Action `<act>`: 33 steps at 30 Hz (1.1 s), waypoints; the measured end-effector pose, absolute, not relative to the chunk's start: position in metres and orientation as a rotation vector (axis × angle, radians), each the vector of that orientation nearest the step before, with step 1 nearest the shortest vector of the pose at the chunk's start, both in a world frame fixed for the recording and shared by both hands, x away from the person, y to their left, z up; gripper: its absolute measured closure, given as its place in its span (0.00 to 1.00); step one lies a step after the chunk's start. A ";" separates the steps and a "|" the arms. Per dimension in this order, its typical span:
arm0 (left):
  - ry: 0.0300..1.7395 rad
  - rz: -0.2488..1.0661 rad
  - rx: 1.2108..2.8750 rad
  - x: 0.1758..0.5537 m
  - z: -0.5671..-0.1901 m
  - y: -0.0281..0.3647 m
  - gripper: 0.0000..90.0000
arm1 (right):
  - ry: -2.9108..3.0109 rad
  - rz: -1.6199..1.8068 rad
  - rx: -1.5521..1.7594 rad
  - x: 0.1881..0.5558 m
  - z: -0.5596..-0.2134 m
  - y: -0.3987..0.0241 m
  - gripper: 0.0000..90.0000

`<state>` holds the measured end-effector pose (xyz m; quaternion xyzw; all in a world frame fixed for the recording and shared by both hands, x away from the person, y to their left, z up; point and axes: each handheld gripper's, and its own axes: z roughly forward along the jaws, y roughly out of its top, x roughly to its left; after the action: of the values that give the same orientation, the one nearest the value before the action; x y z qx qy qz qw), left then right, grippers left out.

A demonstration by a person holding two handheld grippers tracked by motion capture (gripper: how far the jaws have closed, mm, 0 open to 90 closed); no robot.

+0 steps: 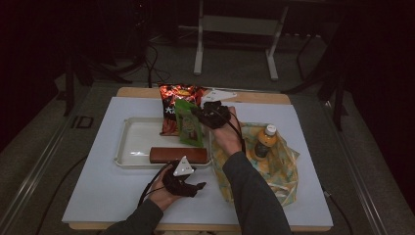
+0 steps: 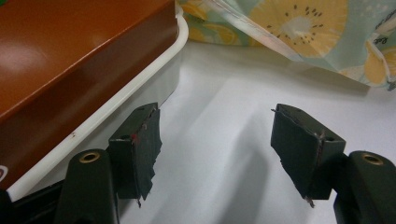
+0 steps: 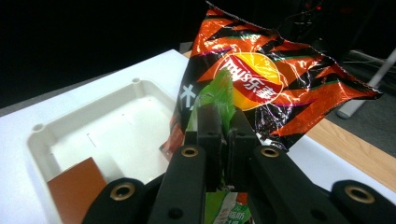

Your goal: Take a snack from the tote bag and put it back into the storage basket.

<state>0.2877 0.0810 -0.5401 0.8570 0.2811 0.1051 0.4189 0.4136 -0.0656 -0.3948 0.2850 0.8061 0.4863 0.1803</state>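
**Green packet pinched over the tray**

Nearest the person, the left gripper [image 1: 188, 186] rests on the white table [image 1: 98, 196] with jaws apart and nothing between them; the brown box [image 2: 70, 51] in the white tray [image 2: 140, 84] lies just left of them. Farther off, the right gripper [image 3: 223, 140] is clamped on the green snack packet [image 3: 217, 93], held over the tray; the orange-and-black chip bag [image 3: 280, 79] stands just beyond its jaws.

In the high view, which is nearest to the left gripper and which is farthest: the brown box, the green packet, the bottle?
From the left gripper:
1. Brown box, just beyond it, at the tray's near edge.
2. Green packet, farther back, over the tray.
3. Bottle, far to the right, on the patterned bag.
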 end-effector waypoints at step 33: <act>0.698 0.262 2.150 0.288 -0.540 0.081 0.37 | 2.211 1.258 0.749 0.416 -0.396 -0.027 0.97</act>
<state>0.2875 0.0810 -0.5399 0.8576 0.2784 0.1046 0.4196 0.4156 -0.0268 -0.3958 0.2741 0.8089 0.4602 0.2425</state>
